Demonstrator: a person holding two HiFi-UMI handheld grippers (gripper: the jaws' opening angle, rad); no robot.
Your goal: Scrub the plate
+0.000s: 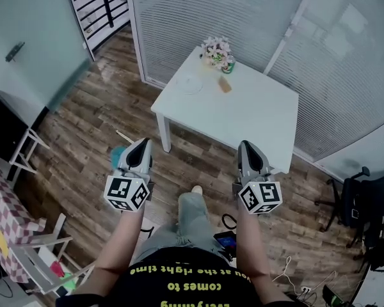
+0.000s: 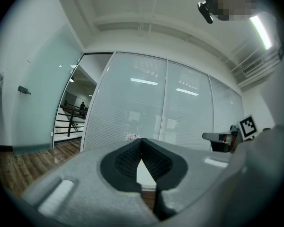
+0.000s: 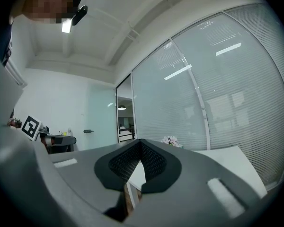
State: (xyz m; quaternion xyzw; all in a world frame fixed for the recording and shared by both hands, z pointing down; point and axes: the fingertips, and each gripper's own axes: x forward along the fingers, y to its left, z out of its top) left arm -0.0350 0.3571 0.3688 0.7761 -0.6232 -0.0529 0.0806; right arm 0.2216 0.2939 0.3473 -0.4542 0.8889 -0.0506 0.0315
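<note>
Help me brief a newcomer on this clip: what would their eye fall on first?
Most likely the two grippers in the foreground of the head view, left gripper and right gripper, both shut and empty, held over the wooden floor. Next comes the white table ahead of them by the glass wall, with a bunch of flowers at its far corner and a pale plate close by.
</note>
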